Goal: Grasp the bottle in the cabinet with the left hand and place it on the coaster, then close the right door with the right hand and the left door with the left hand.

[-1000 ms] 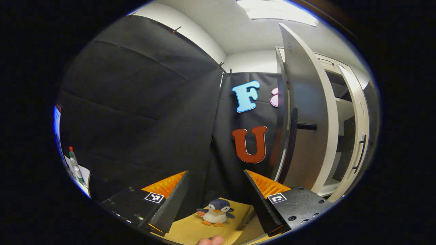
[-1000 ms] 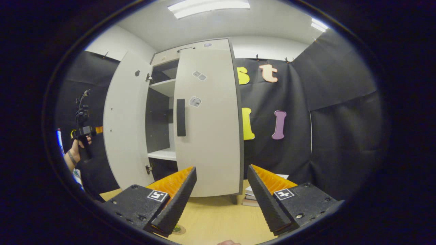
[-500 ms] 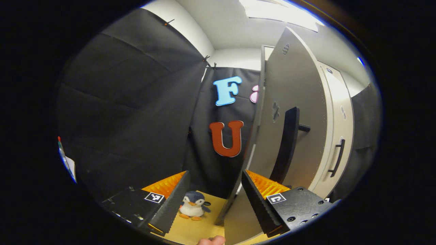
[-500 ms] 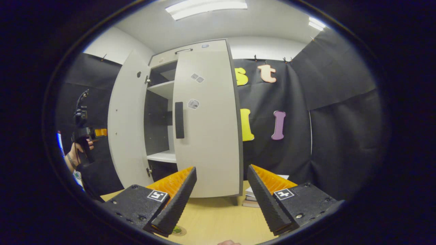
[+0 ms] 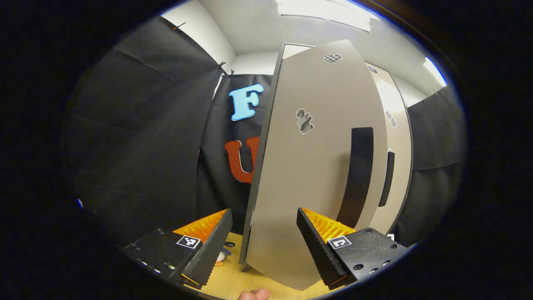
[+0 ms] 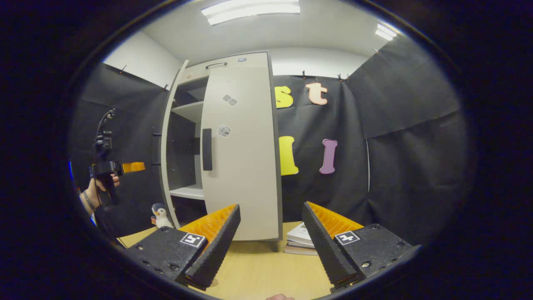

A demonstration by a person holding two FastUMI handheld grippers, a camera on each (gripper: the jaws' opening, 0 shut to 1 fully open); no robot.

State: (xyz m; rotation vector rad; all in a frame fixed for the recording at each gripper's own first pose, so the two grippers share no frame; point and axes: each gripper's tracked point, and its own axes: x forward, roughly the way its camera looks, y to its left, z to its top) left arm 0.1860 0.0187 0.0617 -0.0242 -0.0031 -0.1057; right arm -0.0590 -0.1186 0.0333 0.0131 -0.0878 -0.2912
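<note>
The cabinet's left door (image 5: 316,166) stands close in front in the left gripper view, its outer face and black handle (image 5: 359,175) towards me. My left gripper (image 5: 263,248) is open with nothing held, and the door's lower edge lies between its fingers, farther off. In the right gripper view the left door (image 6: 165,146) shows edge-on, half open, with the shelves (image 6: 189,110) visible behind it. The right door (image 6: 241,158) lies flat against the cabinet. A hand holds the left gripper (image 6: 135,167) just left of the left door. My right gripper (image 6: 270,246) is open and empty above the table.
A toy penguin (image 6: 159,214) stands on the wooden table (image 6: 258,275) by the cabinet's left foot. A stack of books (image 6: 300,239) lies right of the cabinet. Black cloth walls close the booth on both sides.
The left door has swung from wide open towards the cabinet, and the left gripper has followed it round to the right. The right gripper has drifted slightly; the right door stayed shut.
</note>
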